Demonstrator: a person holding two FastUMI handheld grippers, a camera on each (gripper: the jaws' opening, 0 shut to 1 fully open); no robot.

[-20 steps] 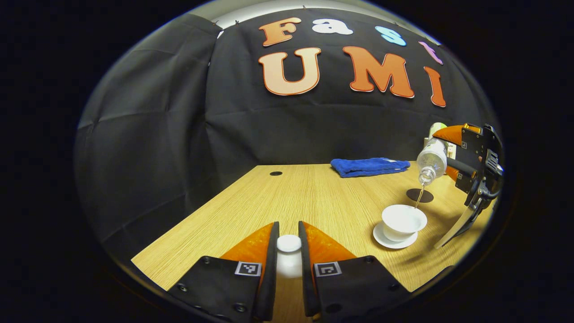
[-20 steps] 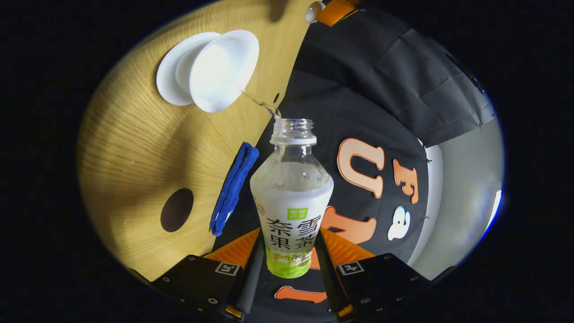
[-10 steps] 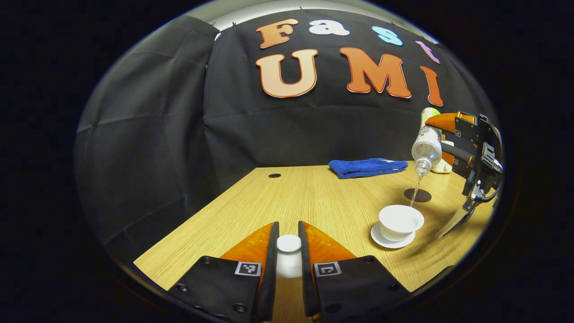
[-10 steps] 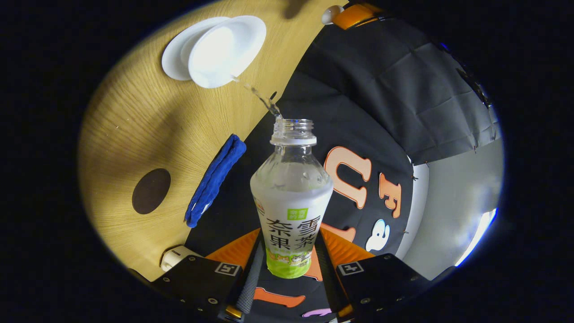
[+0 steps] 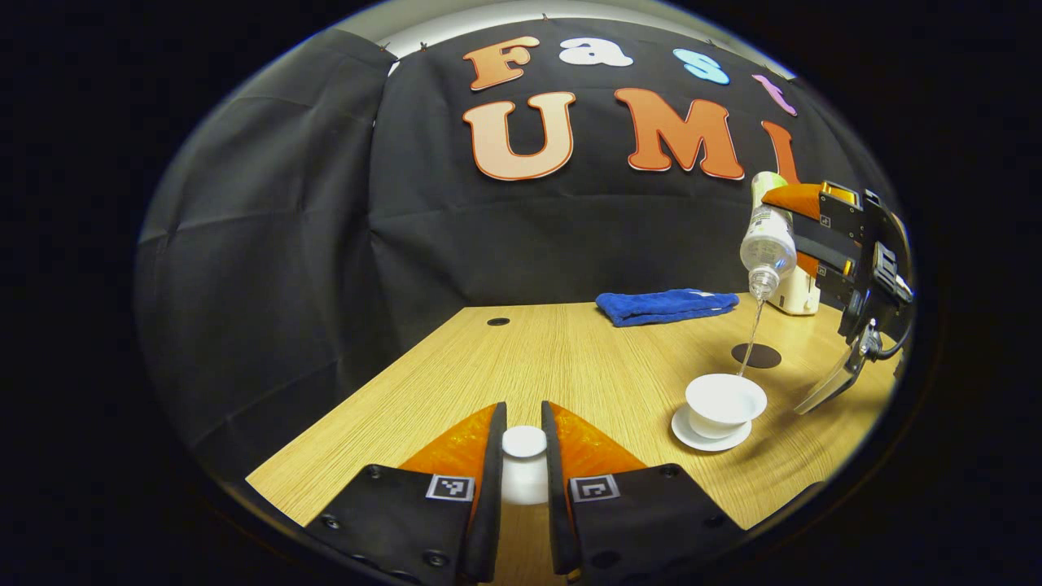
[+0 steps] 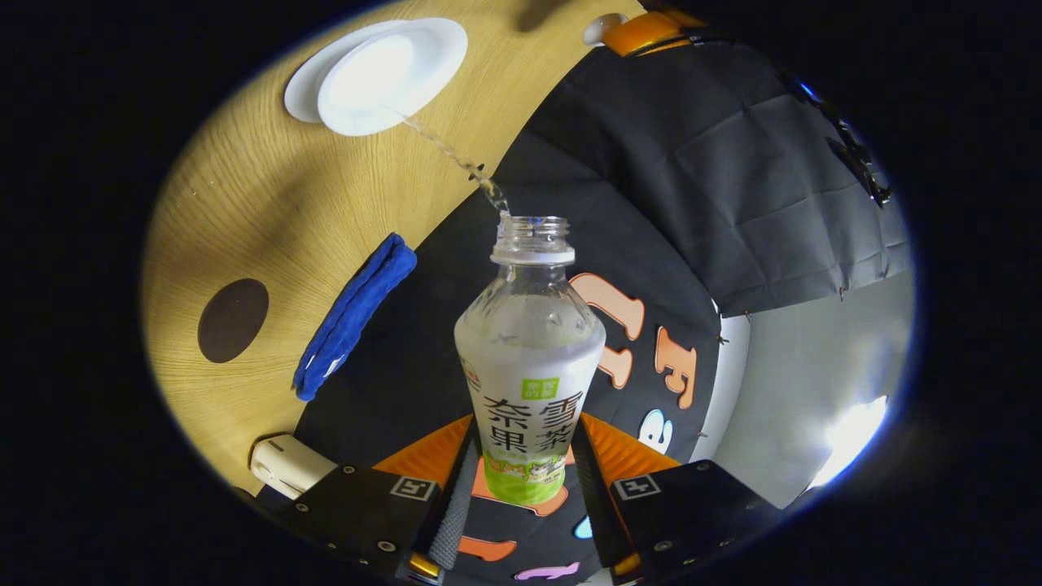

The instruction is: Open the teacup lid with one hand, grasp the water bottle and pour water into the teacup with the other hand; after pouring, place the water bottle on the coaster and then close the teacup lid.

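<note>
Both views, from opposite sides, share the teacup (image 5: 724, 400) (image 6: 383, 69).

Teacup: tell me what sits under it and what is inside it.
The teacup stands on a white saucer on the wooden table. A thin stream of water from the tilted water bottle falls into it. The water level inside cannot be made out against the white bowl.

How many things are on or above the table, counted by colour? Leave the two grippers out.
White: 4 (teacup, saucer, lid, small box)
Blue: 1 (towel)
Dark brown: 1 (coaster)
Clear: 1 (water bottle)
Total: 7
</note>
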